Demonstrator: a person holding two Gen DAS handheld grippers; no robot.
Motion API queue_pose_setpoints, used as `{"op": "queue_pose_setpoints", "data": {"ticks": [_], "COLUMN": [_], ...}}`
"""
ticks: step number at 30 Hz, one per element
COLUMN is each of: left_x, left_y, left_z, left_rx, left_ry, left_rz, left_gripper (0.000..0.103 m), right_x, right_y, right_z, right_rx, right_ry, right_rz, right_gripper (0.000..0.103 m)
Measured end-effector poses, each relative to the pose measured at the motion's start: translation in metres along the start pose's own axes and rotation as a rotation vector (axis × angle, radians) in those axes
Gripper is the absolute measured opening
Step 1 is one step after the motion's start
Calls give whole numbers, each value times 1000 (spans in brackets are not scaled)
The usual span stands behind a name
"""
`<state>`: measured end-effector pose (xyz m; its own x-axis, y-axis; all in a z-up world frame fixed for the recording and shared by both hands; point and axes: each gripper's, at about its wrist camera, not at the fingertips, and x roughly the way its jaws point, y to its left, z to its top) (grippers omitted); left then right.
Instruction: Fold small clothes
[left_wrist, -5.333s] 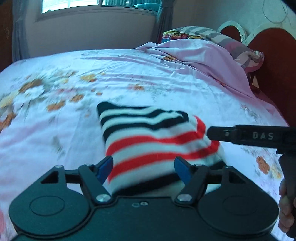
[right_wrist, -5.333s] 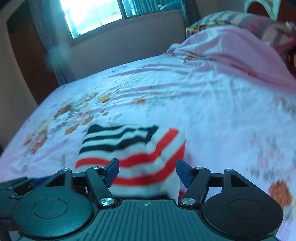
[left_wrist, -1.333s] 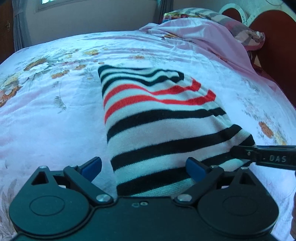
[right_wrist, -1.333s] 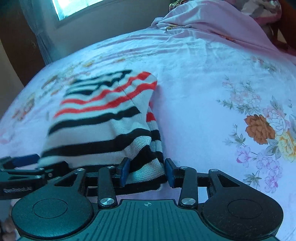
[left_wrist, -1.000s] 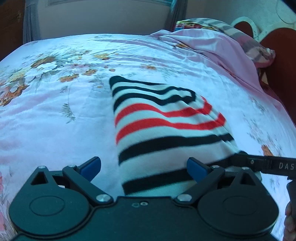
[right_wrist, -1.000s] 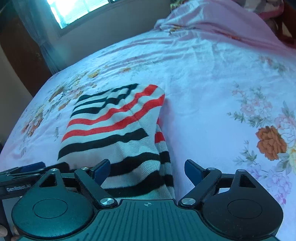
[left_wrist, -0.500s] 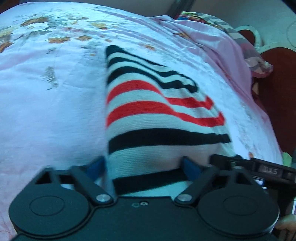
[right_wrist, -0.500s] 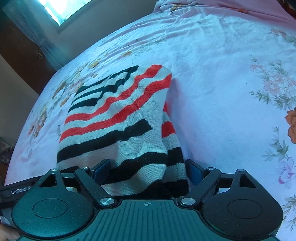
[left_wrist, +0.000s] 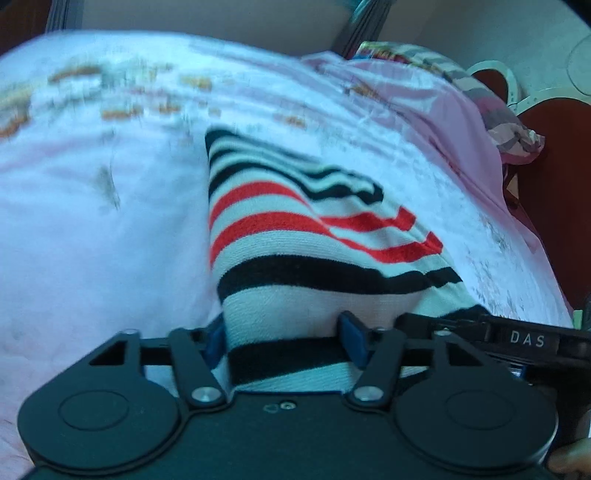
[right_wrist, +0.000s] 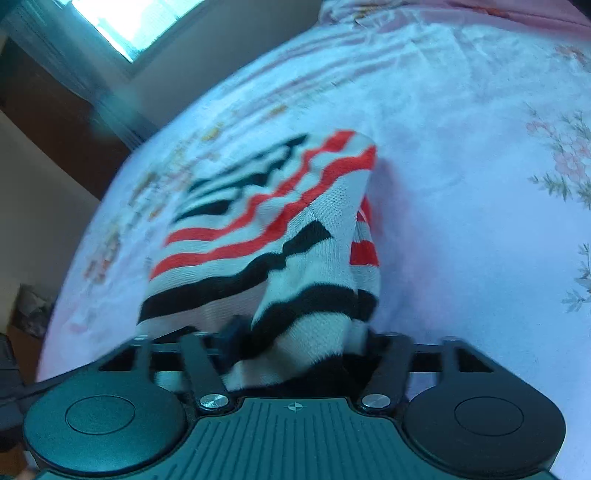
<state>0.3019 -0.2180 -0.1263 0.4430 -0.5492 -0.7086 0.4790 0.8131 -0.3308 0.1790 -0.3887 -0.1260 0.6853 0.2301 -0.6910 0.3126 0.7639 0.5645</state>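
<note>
So the striped sweater (left_wrist: 295, 236) is lying on the bed (left_wrist: 110, 221), which has a pink flowery sheet on it, and it's folded into a longish strip with its near end bunched up right at both claws. The left claw (left_wrist: 284, 338) has just been closing in and now has its blue pads pressed against either side of that near edge, about half open with the knit pinched between them. The right claw (right_wrist: 299, 341) has been closing too and it's squeezing the sweater's near right corner, fabric puckered up between its fingers. In the left view you can see the right claw sitting just beside it. Pillows (left_wrist: 491, 107) are piled at the far end.
</note>
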Motion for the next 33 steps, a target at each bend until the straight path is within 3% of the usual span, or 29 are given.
{"op": "queue_pose_setpoints", "data": {"ticks": [4, 12, 14, 19, 22, 23, 25, 27, 29, 33], "left_x": [-25, -78, -79, -56, -58, -58, -58, -62, -57, -13], "left_y": [10, 44, 51, 66, 64, 65, 70, 77, 84, 99], "left_z": [18, 52, 44, -10, -19, -14, 0, 14, 28, 46], "left_rx": [-26, -13, 21, 67, 94, 87, 64, 21, -13, -67], "left_ry": [-67, -189, -177, -34, -43, -33, -11, -43, -51, 83], "left_rz": [6, 75, 103, 147, 149, 145, 127, 124, 106, 53], "left_gripper": [48, 44, 41, 36, 40, 45, 63, 87, 99, 86], "right_x": [-17, -24, -16, 10, 10, 8, 3, 0, 5, 35], "right_y": [16, 99, 110, 92, 70, 64, 62, 62, 58, 52], "right_z": [4, 6, -3, -50, -64, -63, -56, -42, -29, 0], "right_rx": [35, -120, -168, -219, -181, -154, -116, -84, -32, 48], "right_ry": [-52, -130, -113, 26, 56, 63, 58, 24, 16, 55], "right_rz": [95, 222, 204, 92, 60, 72, 80, 84, 107, 98], "right_gripper": [46, 46, 46, 46, 46, 52, 67, 91, 92, 92]}}
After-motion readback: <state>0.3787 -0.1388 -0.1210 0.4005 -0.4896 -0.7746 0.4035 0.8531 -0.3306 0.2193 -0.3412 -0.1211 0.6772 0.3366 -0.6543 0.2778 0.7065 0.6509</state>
